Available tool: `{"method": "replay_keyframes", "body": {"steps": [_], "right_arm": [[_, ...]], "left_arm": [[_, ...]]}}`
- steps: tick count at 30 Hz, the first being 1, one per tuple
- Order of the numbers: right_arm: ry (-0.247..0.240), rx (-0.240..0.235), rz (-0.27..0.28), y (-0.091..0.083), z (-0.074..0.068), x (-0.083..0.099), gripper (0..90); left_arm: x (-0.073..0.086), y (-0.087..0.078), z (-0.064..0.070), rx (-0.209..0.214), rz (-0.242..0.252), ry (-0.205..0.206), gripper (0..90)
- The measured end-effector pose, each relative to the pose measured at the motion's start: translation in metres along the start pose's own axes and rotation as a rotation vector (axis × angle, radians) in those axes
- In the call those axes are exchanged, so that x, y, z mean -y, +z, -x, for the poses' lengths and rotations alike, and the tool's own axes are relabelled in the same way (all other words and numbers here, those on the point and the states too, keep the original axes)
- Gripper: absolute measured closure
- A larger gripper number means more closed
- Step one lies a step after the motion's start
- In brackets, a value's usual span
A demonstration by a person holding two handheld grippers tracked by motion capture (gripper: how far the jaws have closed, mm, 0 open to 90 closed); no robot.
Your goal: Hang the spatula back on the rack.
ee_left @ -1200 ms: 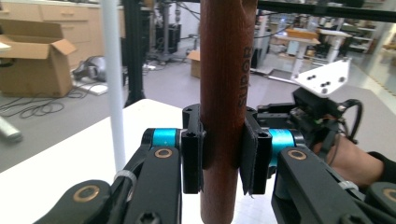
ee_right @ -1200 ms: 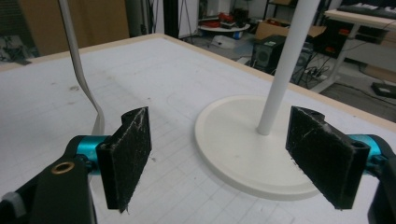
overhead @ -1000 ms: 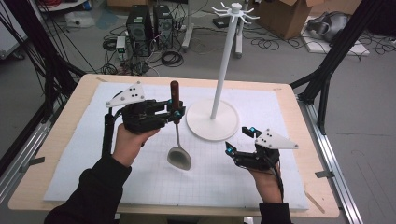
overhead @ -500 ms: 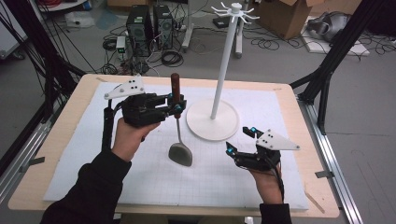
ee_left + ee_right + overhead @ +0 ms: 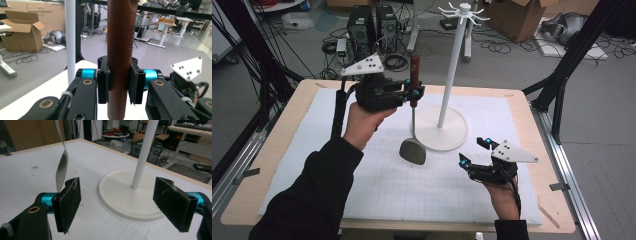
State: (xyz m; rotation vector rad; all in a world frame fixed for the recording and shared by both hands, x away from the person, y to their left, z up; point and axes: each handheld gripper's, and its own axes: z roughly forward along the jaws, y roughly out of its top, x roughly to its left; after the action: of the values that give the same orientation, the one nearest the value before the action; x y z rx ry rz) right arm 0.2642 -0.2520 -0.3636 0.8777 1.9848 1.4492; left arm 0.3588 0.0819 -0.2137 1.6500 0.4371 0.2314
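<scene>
My left gripper (image 5: 414,93) is shut on the brown wooden handle of a spatula (image 5: 414,70) and holds it upright above the white mat. Its grey blade (image 5: 413,151) hangs down, just left of the stand's base. In the left gripper view the handle (image 5: 121,50) stands vertical between the two pads. A white hook stand (image 5: 455,60) rises from a round base (image 5: 439,129) at mid-table. My right gripper (image 5: 473,151) rests open near the front right of the mat, facing the base (image 5: 125,195), with nothing between its pads. The spatula blade (image 5: 62,167) hangs at its left.
The wooden table (image 5: 532,125) carries a white gridded mat (image 5: 377,185). Computer towers (image 5: 367,25), cables and a cardboard box (image 5: 517,15) lie on the floor beyond the far edge. Black frame legs (image 5: 562,75) stand at the right.
My left gripper has lifted the spatula higher and shifted it slightly right toward the stand. The right gripper has stayed in place.
</scene>
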Motion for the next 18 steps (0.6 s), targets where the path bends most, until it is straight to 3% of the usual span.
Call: {"method": "replay_keyframes", "body": {"steps": [9, 18], "right_arm": [[0.018, 0.023, 0.004, -0.009, 0.007, 0.007, 21.6], [0.018, 0.023, 0.000, -0.011, 0.011, 0.011, 21.6]], "left_arm": [[-0.039, 0.038, -0.007, -0.029, -0.050, 0.019, 73.3], [-0.063, 0.070, -0.012, -0.043, -0.090, 0.024, 73.3]]}}
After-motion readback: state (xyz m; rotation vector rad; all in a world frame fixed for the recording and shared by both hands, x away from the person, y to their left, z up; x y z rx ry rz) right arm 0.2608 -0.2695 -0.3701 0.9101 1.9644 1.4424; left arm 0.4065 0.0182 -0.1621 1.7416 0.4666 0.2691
